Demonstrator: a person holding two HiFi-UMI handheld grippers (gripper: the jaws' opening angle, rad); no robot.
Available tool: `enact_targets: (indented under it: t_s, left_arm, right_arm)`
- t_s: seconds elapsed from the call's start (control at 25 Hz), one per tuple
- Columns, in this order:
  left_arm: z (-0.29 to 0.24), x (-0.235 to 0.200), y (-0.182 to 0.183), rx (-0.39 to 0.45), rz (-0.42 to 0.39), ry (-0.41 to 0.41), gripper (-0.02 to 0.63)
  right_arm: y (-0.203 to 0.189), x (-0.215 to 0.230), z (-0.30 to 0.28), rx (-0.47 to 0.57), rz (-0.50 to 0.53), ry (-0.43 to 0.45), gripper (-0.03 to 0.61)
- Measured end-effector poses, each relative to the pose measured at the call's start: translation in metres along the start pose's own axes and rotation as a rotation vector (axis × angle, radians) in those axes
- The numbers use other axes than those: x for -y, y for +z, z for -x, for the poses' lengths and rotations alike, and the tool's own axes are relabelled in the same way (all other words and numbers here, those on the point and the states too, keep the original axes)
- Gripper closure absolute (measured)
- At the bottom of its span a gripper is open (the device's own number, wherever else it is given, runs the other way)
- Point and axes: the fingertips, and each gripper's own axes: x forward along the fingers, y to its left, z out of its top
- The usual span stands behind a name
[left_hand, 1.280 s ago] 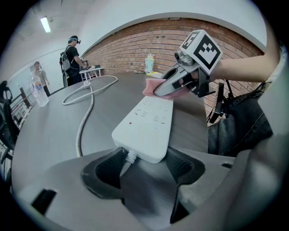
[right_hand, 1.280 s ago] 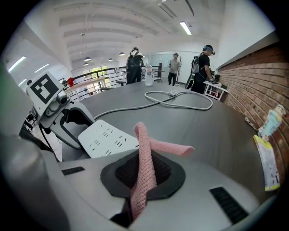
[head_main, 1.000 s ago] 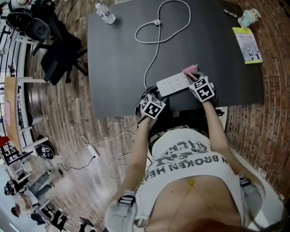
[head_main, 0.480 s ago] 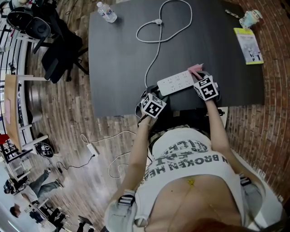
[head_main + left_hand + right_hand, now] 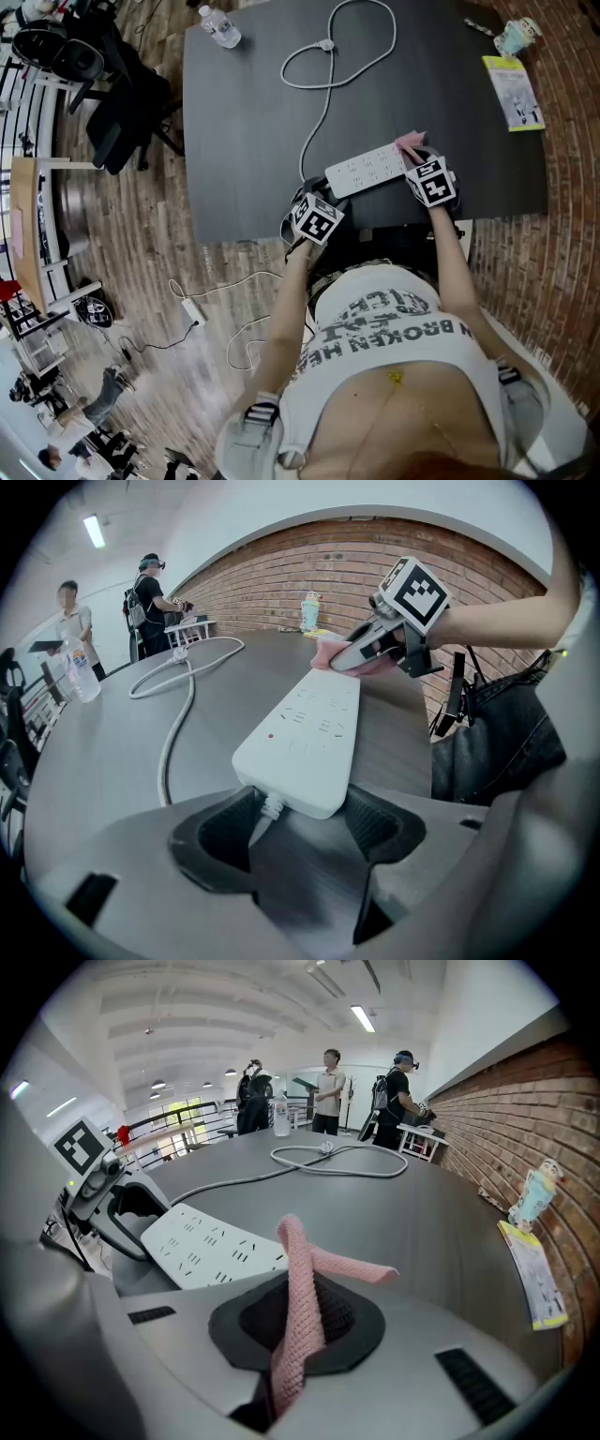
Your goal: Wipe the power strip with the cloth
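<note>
A white power strip [image 5: 368,170] lies near the front edge of the dark table [image 5: 244,141], and its cord runs off in a loop to the back. My left gripper [image 5: 319,194] is shut on the strip's cord end [image 5: 305,733], with a jaw on each side. At the strip's other end my right gripper [image 5: 419,157] is shut on a pink knitted cloth [image 5: 300,1297]. The cloth [image 5: 323,651] rests against that end of the strip [image 5: 211,1246]. From the left gripper view the right gripper [image 5: 352,658] is seen tilted down onto it.
A water bottle [image 5: 217,26] stands at the table's back left. A yellow-edged booklet [image 5: 512,92] and a small cup [image 5: 516,37] are at the back right. The cord loop [image 5: 328,56] lies mid-table. An office chair [image 5: 112,103] stands left of the table. People stand beyond it.
My right gripper has slid to the right along the power strip with the cloth, to the strip's far end. The left gripper and the strip have stayed put.
</note>
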Motion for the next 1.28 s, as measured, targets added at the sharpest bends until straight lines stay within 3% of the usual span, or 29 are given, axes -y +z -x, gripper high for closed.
enact_targets:
  t_s: [0.48, 0.68, 0.88, 1.08, 1.28]
  left_arm:
    - [-0.001, 0.000, 0.000, 0.002, -0.001, 0.000, 0.330]
    - [-0.001, 0.000, 0.000, 0.007, 0.000, 0.003, 0.330]
    - [-0.001, 0.001, -0.001, 0.008, 0.001, 0.003, 0.330]
    - [-0.001, 0.001, 0.000, 0.008, 0.000, 0.006, 0.330]
    - [-0.002, 0.000, 0.000, 0.005, 0.001, 0.006, 0.330]
  right_arm:
    - [0.003, -0.008, 0.002, -0.003, 0.002, -0.015, 0.561]
    - [0.036, -0.068, 0.015, 0.110, -0.010, 0.212, 0.561]
    - [0.045, -0.144, 0.013, 0.090, 0.073, 0.422, 0.561]
    - [0.043, -0.194, 0.002, 0.056, 0.174, 0.511, 0.561]
    - [0.038, -0.213, -0.011, 0.002, 0.248, 0.514, 0.561]
